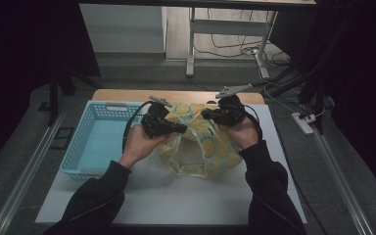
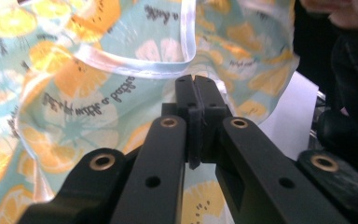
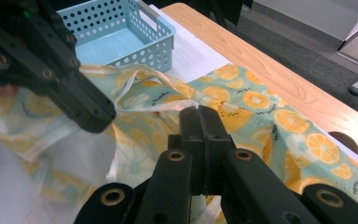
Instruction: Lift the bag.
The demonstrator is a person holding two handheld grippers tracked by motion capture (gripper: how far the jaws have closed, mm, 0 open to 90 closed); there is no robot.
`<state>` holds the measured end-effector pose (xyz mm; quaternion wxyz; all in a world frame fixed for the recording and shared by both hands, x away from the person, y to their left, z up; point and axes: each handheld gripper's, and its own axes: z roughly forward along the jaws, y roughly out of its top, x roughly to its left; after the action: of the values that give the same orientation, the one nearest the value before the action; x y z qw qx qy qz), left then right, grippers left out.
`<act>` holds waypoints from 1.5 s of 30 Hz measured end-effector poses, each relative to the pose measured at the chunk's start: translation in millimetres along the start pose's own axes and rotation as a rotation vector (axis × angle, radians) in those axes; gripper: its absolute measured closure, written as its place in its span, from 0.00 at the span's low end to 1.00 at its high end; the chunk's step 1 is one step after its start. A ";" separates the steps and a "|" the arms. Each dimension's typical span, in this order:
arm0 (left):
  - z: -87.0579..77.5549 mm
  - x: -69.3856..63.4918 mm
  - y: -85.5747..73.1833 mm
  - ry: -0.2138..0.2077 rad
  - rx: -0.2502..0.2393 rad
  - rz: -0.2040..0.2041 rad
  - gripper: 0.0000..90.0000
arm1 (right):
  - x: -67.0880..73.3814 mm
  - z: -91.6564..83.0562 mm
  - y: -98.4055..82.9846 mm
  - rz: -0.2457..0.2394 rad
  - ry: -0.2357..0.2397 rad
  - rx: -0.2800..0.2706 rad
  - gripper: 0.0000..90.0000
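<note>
Here, nearest the camera in the high view, two dark sleeves come up from the bottom edge over the white mat (image 1: 176,196) that covers the table. Each hand holds a gripper, and both meet at the cloth (image 1: 210,147), a pale blue fabric printed with orange and lemon slices and edged with a white hem. The left gripper (image 1: 182,129) has its jaws pressed together on the white hem of the cloth (image 2: 74,107), as its own view shows, with the printed fabric hanging close in front of it. The right gripper (image 1: 205,115) is likewise clamped on the white hem of the cloth (image 3: 261,121) in its own view, where the left gripper (image 3: 103,119) reaches in from the upper left and pinches the same hem just beside it. The cloth is lifted between the two grippers, while its lower part lies bunched on the mat. To the left of the cloth stands a light blue basket (image 1: 76,147) with perforated walls. Beyond the mat a strip of wooden tabletop (image 1: 127,94) shows.
</note>
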<state>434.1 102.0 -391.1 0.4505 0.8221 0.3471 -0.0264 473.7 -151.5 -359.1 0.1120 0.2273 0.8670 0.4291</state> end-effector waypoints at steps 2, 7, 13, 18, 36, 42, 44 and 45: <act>-4.8 -0.6 3.9 0.005 -0.005 0.007 1.00 | -0.2 -2.3 1.9 0.004 0.004 -0.002 1.00; -15.5 -1.8 14.2 0.002 -0.027 0.008 1.00 | 0.0 -6.8 7.3 0.007 0.009 -0.013 1.00; -28.3 -3.6 28.0 0.000 -0.044 0.011 1.00 | 1.3 -11.5 14.7 -0.001 0.010 -0.022 1.00; -39.5 -4.2 39.6 0.009 -0.056 0.013 1.00 | 2.5 -15.7 21.4 -0.002 0.017 -0.036 1.00; -70.9 -10.6 78.4 0.035 -0.106 0.037 1.00 | 1.7 -36.0 52.0 -0.006 0.014 -0.055 1.00; -82.0 -11.5 90.6 0.044 -0.128 0.039 1.00 | 2.4 -45.0 65.3 -0.015 0.005 -0.067 1.00; -85.1 -12.1 94.2 0.047 -0.135 0.039 1.00 | 3.0 -48.6 70.6 -0.023 -0.004 -0.069 1.00; -86.7 -12.3 96.1 0.049 -0.137 0.040 1.00 | 3.1 -50.4 73.0 -0.025 -0.007 -0.070 1.00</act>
<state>458.6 127.2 -265.9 0.4977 0.7964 0.3426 0.0267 473.1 -146.3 -270.5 0.1285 0.2141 0.8538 0.4569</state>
